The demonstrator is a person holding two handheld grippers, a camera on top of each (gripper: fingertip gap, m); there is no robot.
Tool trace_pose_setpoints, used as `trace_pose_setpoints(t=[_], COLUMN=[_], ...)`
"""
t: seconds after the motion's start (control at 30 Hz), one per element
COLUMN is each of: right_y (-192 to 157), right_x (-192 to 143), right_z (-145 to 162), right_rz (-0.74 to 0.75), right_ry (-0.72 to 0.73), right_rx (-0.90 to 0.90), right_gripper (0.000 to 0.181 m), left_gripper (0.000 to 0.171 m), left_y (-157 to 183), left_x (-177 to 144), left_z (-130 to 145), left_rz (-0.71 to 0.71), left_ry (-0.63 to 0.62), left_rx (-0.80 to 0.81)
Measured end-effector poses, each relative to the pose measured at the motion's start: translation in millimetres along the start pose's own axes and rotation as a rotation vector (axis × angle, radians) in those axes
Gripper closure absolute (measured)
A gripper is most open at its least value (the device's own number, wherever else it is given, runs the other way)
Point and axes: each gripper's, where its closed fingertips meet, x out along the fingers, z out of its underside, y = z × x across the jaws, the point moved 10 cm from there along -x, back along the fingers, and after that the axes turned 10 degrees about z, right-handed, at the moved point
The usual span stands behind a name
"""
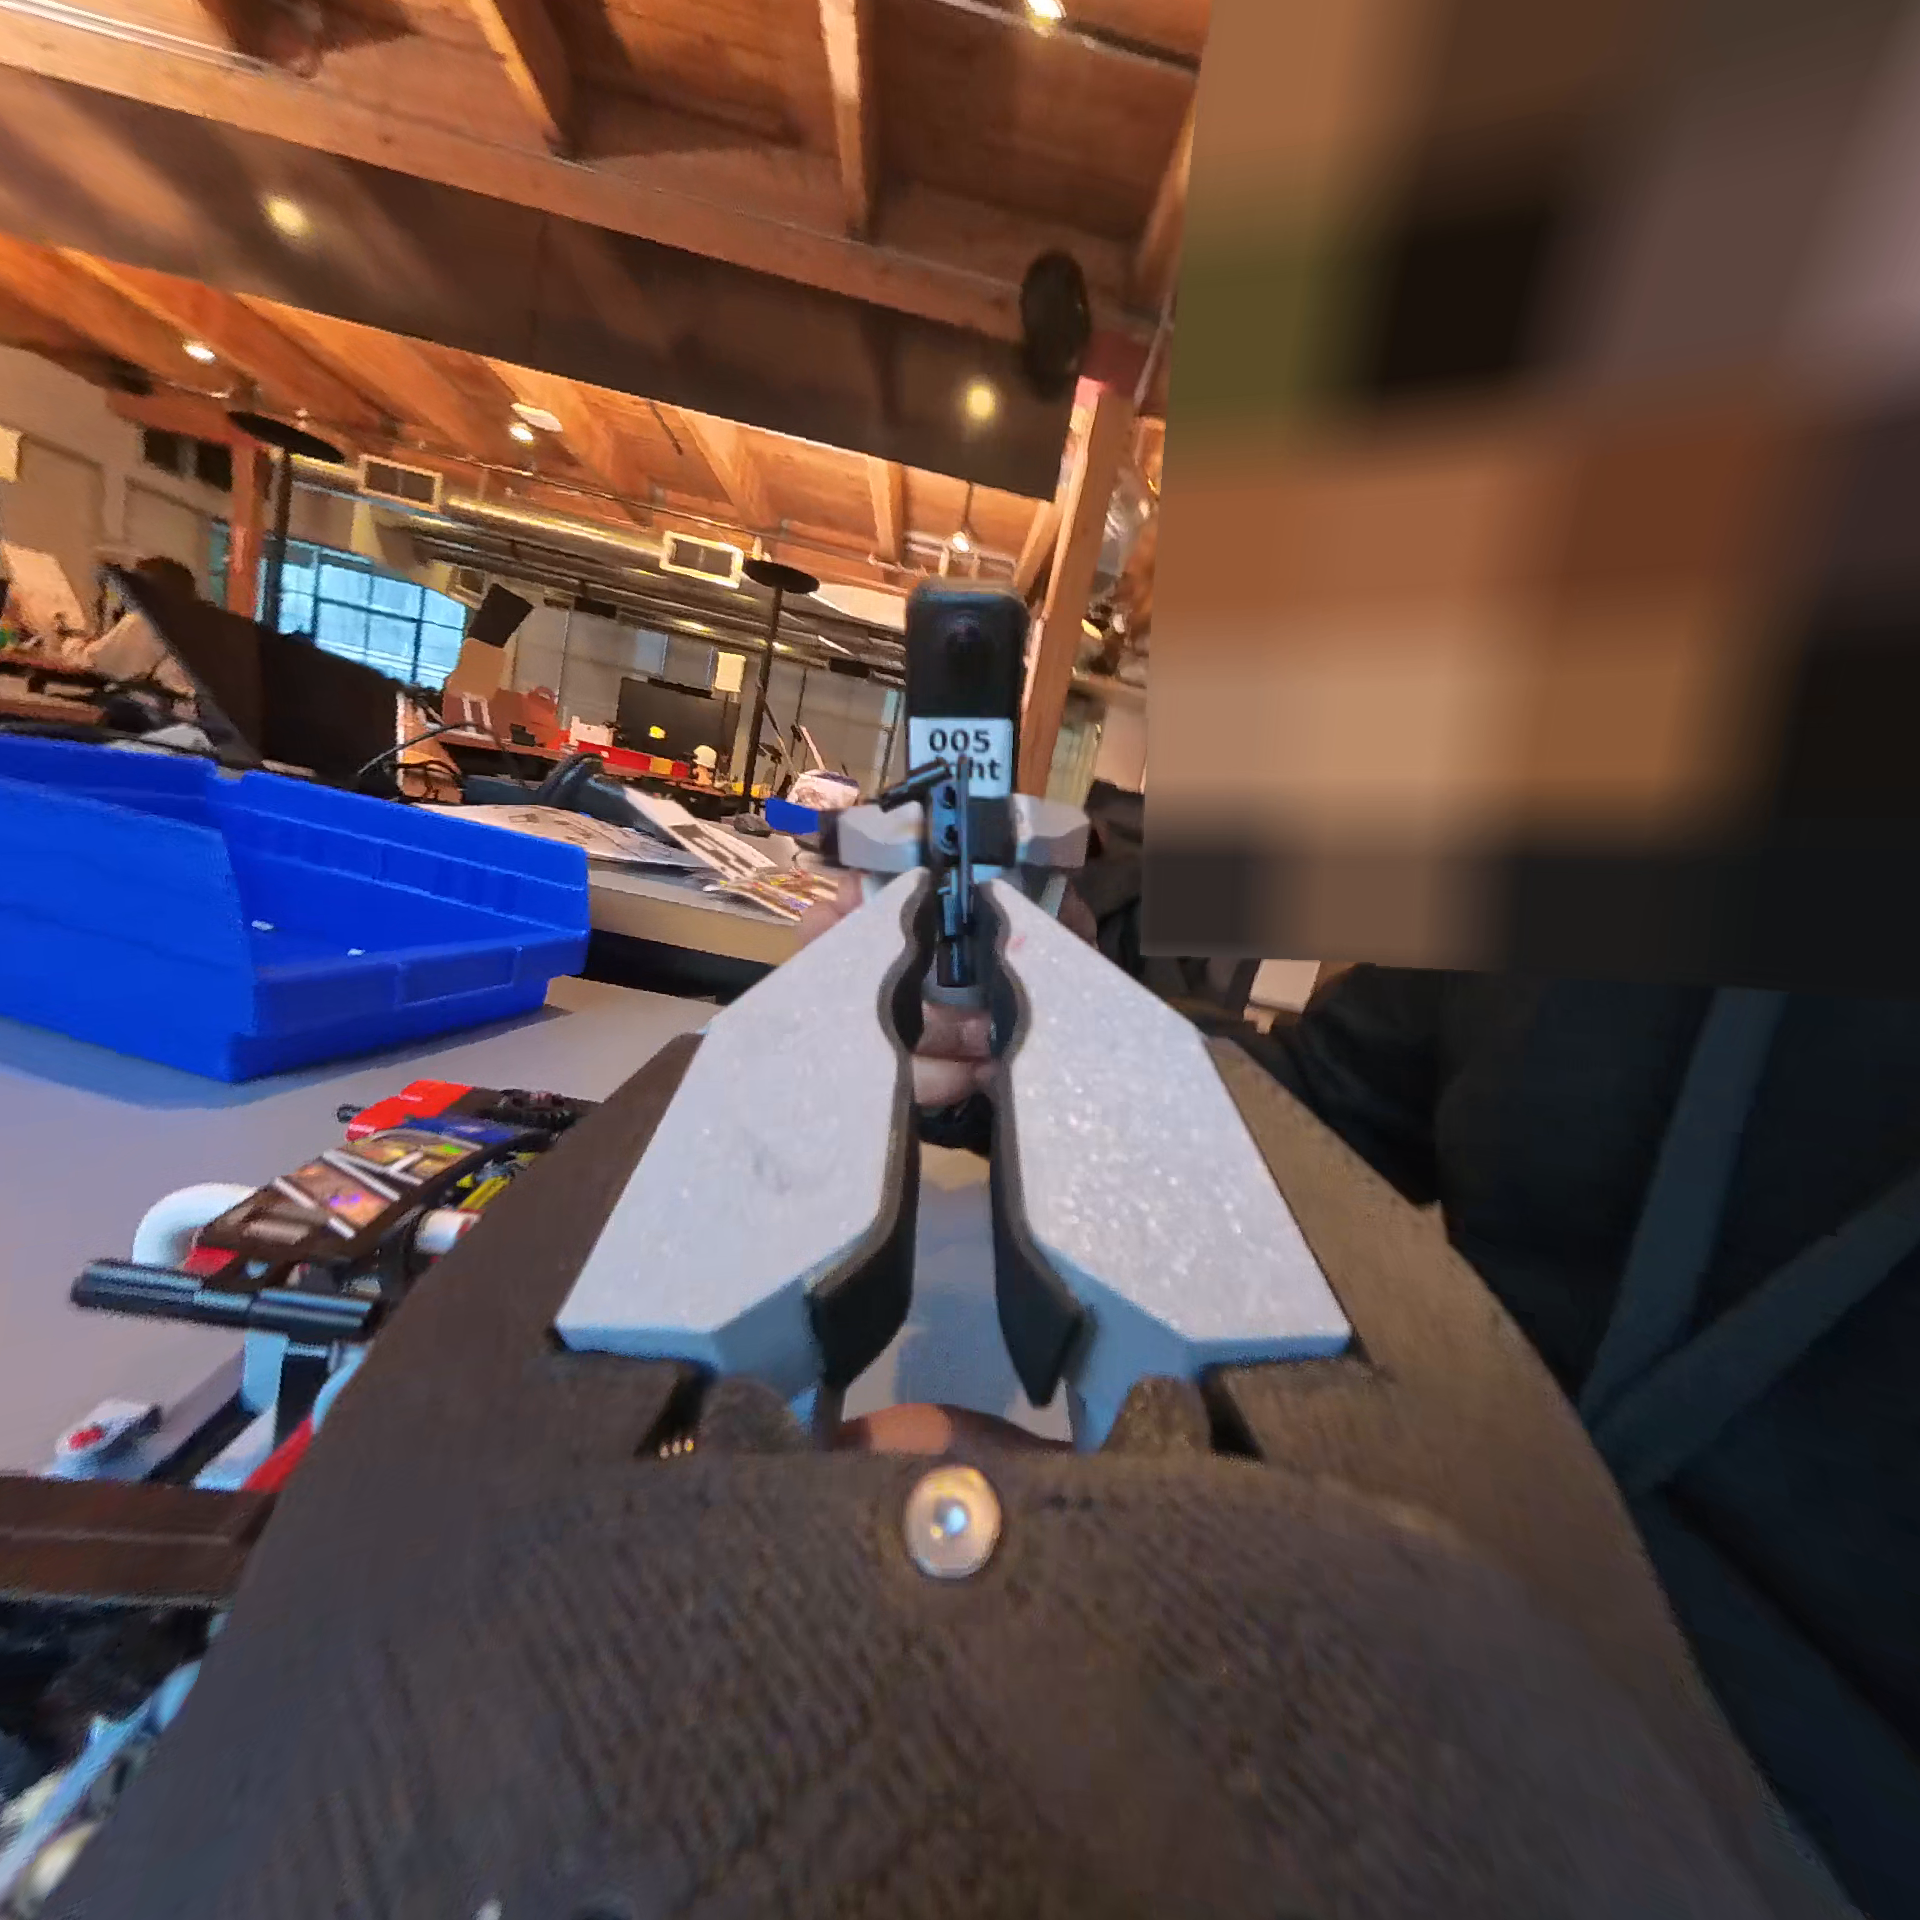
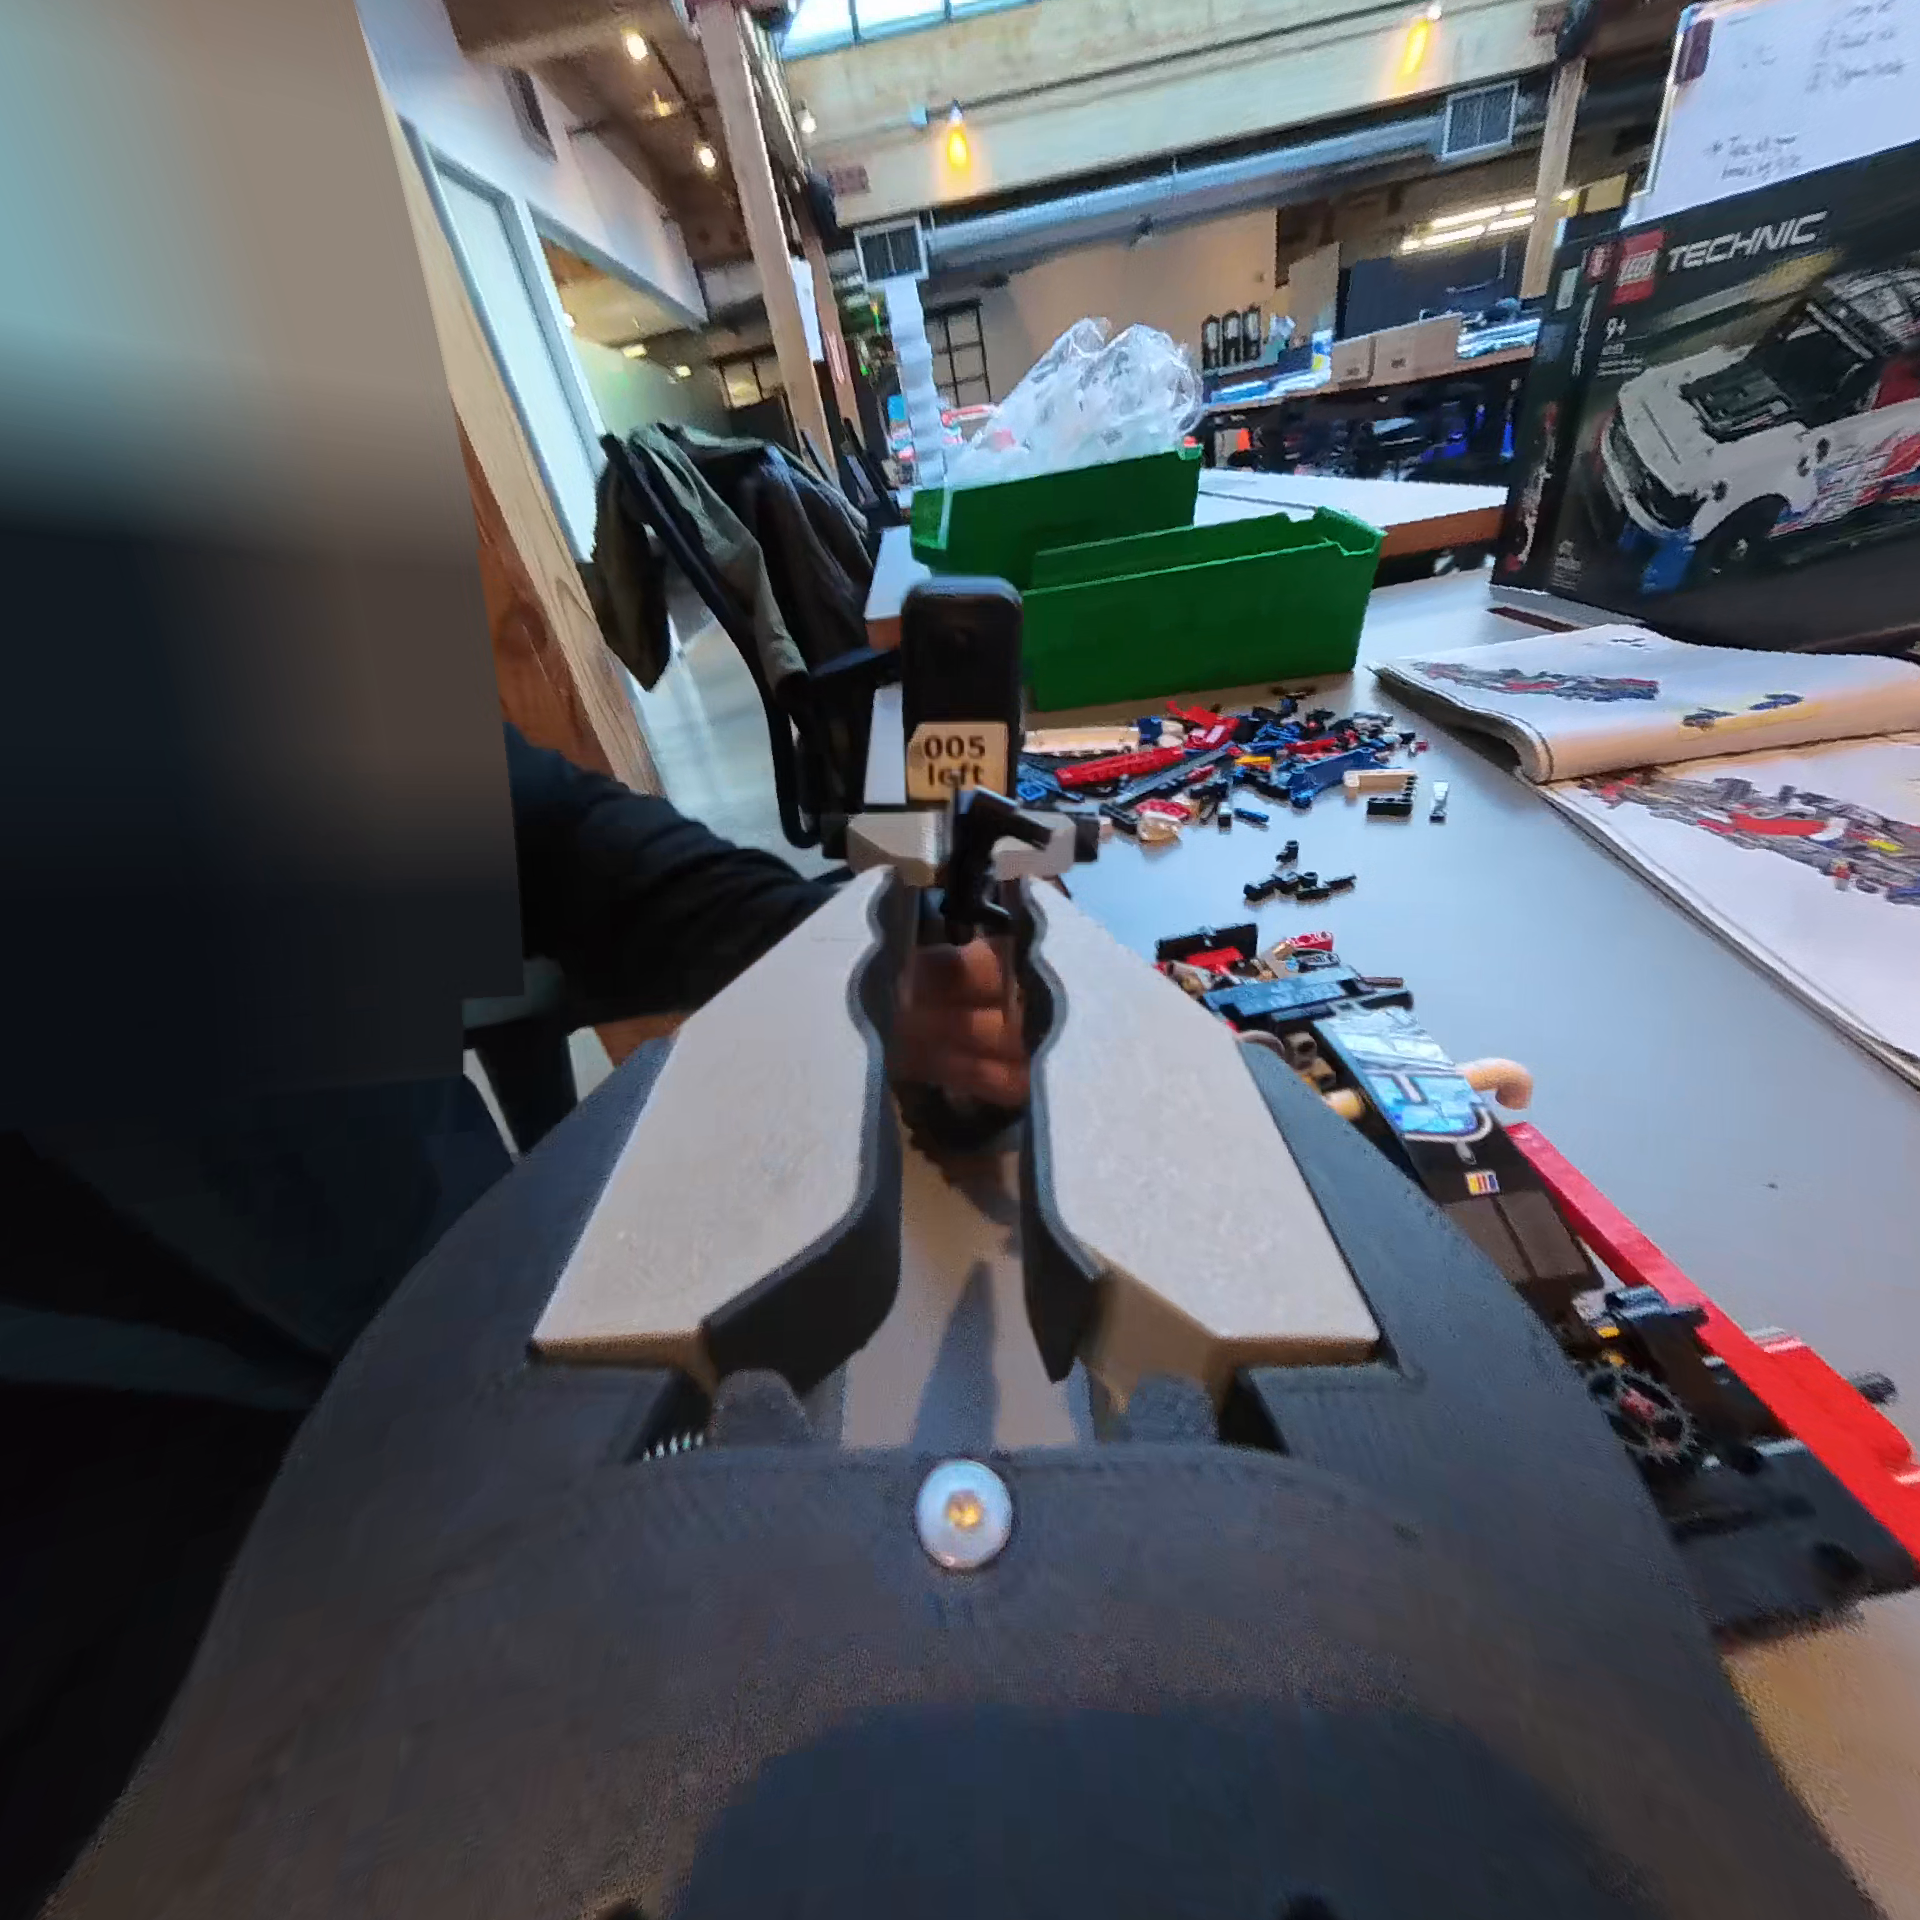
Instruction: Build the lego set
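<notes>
While the half-built car model (image 2: 1538,1195) lies on the grey table (image 2: 1558,935) beside them, the left gripper (image 1: 954,914) and right gripper (image 2: 961,904) meet tip to tip above it, both closed on one small black piece (image 1: 951,883). This looks like joining small parts; next comes a straight, steady push.

The left claw (image 1: 954,914) had pale grey speckled fingers lined in black, on a dark brown textured body; it pinched a black piece (image 1: 951,883). A bright blue bin (image 1: 312,935) sat at the left of the frame on the light grey worktop (image 1: 104,1143). In the right wrist view, the right claw (image 2: 961,914) showed grey fingers on a black body. Two green bins (image 2: 1195,613) stood above centre, with loose red, blue, black and white pieces (image 2: 1226,769) below them. A black and red car model (image 2: 1507,1195) with patterned stickers lay at the right.
</notes>
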Motion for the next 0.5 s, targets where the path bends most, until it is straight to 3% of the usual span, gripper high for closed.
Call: trace_pose_setpoints(t=[0.2,0.4,0.5], right_y=[15,19,16], right_x=[-1,1,6], right_z=[6,12,13], right_rz=[0.021,0.082,0.108], right_ry=[0.007,-0.005,-0.016], right_rx=[0.085,0.136,0.137], right_gripper=[0.181,0.157,0.158], left_gripper=[0.167,0.168,0.168], left_y=[-9,-13,-14], left_x=[3,3,3], left_z=[11,14,15], left_rz=[-0.026,-0.093,-0.106], left_ry=[0.164,0.149,0.152], left_rx=[-0.243,-0.274,-0.274])
